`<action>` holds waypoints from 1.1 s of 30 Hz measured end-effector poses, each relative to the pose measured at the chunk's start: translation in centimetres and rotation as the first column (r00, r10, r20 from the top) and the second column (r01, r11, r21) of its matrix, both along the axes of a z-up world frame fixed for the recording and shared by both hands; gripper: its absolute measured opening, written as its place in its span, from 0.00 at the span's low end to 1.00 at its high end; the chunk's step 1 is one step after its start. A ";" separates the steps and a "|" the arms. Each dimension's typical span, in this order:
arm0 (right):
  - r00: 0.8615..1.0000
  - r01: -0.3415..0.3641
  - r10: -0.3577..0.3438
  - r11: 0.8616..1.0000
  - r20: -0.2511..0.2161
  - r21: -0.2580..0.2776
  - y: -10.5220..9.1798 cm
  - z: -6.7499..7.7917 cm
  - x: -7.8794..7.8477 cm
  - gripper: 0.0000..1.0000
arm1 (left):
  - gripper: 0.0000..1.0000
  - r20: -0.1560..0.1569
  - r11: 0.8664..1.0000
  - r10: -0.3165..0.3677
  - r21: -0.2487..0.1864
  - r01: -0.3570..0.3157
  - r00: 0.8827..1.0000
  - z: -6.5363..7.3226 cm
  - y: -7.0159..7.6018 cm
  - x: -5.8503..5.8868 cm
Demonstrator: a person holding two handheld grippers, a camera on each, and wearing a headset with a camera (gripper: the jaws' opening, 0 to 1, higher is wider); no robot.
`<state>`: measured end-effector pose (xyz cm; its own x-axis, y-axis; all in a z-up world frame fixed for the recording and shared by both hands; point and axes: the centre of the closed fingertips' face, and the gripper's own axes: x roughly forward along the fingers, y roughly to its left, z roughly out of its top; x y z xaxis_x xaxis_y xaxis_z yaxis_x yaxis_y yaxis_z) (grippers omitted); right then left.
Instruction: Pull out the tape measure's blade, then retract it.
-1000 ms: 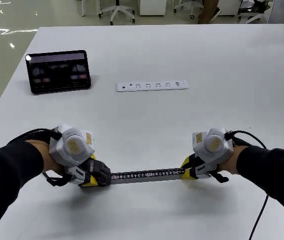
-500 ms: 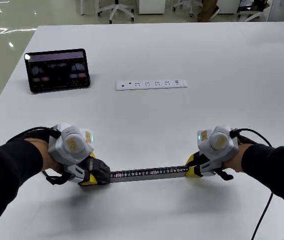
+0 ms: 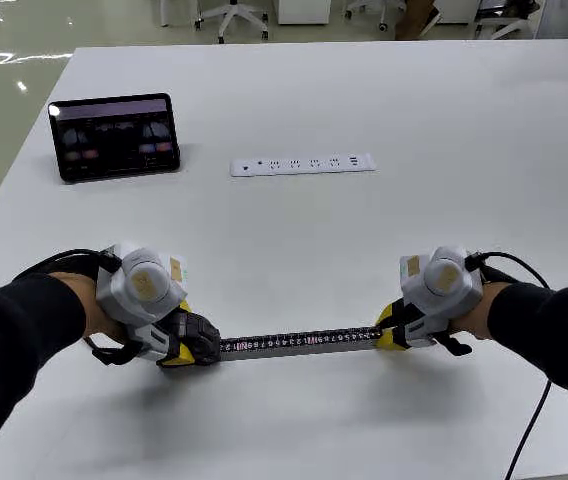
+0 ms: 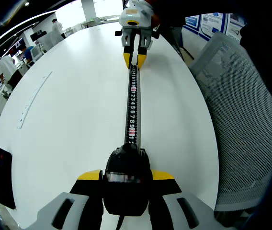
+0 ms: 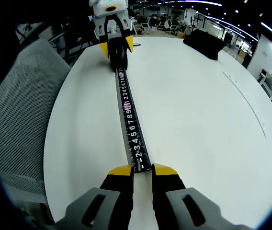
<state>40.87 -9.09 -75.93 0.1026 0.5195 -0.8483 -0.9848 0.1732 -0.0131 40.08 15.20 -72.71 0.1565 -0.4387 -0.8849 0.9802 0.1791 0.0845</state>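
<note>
The black tape measure case (image 3: 196, 340) (image 4: 126, 178) sits between the yellow-tipped jaws of my left gripper (image 3: 179, 345) (image 4: 126, 179), which is shut on it near the table's front left. Its numbered blade (image 3: 299, 343) (image 4: 132, 103) (image 5: 131, 129) runs out flat over the white table to the right. My right gripper (image 3: 392, 337) (image 5: 141, 168) is shut on the blade's end hook, jaws pinched together. In the left gripper view the right gripper (image 4: 136, 55) stands at the blade's far end; in the right gripper view the left gripper (image 5: 113, 48) holds the case (image 5: 118, 57).
A dark tablet (image 3: 114, 137) stands propped at the back left of the white table (image 3: 384, 110). A white power strip (image 3: 302, 164) lies at the middle back. A grey mesh chair (image 4: 241, 115) stands beside the table's near edge. Cables trail from both grippers.
My right gripper has drawn the blade's end farther right, so more blade is out. The left gripper and case have stayed put.
</note>
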 end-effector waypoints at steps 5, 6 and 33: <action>1.000 0.005 -0.005 1.000 -0.001 -0.001 -0.2 0.0 0.0 0.09 | 0.32 0.000 1.000 0.000 0.001 0.000 1.000 0.0 0.0 0.0; 1.000 0.006 -0.006 1.000 -0.001 -0.001 -0.3 0.0 0.0 0.09 | 0.32 0.001 1.000 0.001 0.001 -0.001 1.000 0.0 0.0 0.0; 1.000 0.019 -0.019 0.999 -0.013 -0.026 -0.1 -0.1 0.0 0.10 | 0.32 0.008 1.000 0.014 -0.017 -0.014 1.000 0.3 -0.3 -0.3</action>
